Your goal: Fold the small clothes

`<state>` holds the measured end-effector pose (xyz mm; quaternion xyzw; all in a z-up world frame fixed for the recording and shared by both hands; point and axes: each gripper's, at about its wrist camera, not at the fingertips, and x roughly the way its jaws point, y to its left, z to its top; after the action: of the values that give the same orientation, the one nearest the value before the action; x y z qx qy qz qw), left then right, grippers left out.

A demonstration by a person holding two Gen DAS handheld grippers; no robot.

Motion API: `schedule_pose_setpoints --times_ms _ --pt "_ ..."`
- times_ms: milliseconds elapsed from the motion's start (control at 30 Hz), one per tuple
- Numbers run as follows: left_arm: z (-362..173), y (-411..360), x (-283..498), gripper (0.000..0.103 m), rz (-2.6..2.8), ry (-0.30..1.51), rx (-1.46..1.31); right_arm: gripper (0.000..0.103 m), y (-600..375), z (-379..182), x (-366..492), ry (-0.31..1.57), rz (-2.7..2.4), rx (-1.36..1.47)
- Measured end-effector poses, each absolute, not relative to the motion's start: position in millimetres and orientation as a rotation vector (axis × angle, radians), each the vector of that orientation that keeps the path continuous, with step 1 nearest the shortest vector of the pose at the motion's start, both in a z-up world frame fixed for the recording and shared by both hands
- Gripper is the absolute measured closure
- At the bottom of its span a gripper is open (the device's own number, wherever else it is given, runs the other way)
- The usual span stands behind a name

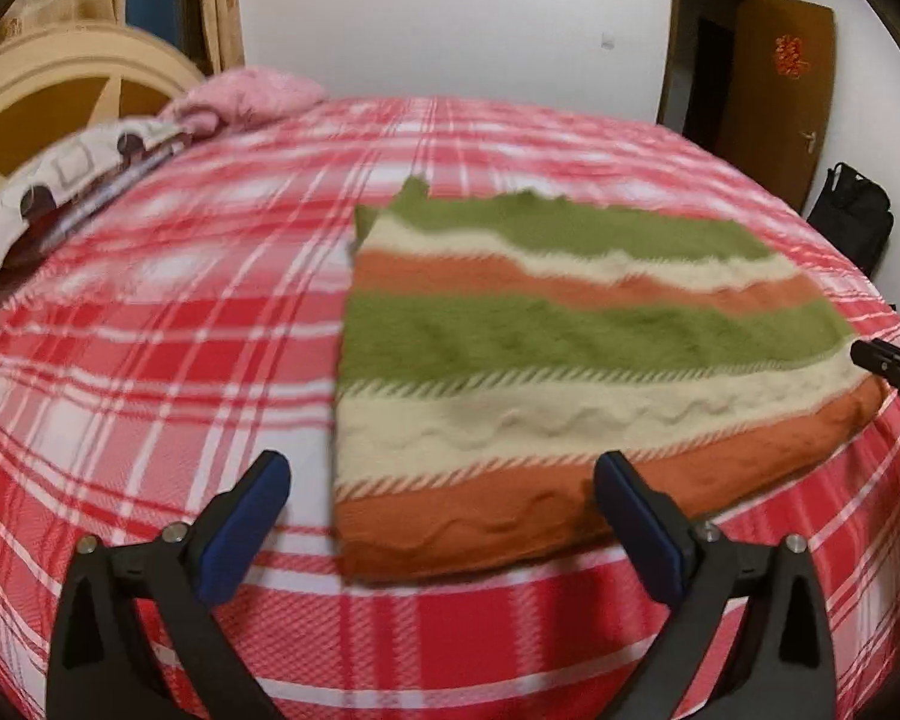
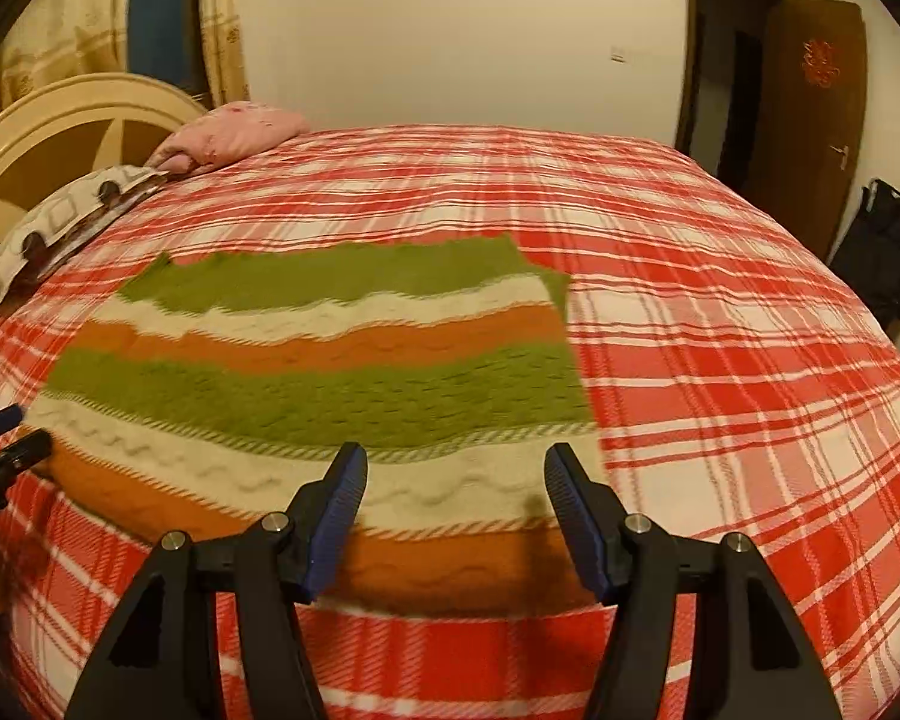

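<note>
A folded knit sweater (image 1: 570, 348) (image 2: 330, 384) with green, cream and orange stripes lies flat on the red and white plaid bed cover (image 1: 150, 330) (image 2: 720, 360). My left gripper (image 1: 441, 468) hovers over the sweater's near left corner, its jaws wide open and nothing between the blue pads. My right gripper (image 2: 457, 456) hangs over the sweater's near right part, open and empty as well. Each gripper's tip shows at the edge of the other view: the right gripper (image 1: 888, 366) by the sweater's right edge, the left gripper (image 2: 6, 444) by its left edge.
A patterned pillow (image 1: 60, 180) and a pink pillow (image 1: 252, 96) lie at the far left by the cream headboard (image 1: 48, 90). A brown door (image 1: 780, 90) stands open at the far right, with a black bag (image 1: 852, 216) on the floor beside the bed.
</note>
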<state>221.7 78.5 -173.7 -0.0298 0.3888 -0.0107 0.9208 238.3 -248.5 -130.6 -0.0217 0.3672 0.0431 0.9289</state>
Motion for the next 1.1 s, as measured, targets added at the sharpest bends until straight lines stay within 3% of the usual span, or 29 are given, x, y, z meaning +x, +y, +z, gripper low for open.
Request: schedule_pose_setpoints --times_ms 133,500,700,1100 --pt "-184 78 228 0.0 -0.04 0.861 -0.073 0.04 -259 -157 243 0.867 0.047 -0.024" --pt "-166 99 213 0.0 0.011 0.797 -0.127 0.04 -261 -141 218 0.813 0.06 -0.004" --pt "-186 110 218 0.0 0.036 0.876 -0.082 0.04 -252 -142 239 0.842 0.057 -0.017" --pt "-171 157 210 0.0 0.097 0.814 -0.183 0.04 -158 -134 222 0.813 0.231 -0.196"
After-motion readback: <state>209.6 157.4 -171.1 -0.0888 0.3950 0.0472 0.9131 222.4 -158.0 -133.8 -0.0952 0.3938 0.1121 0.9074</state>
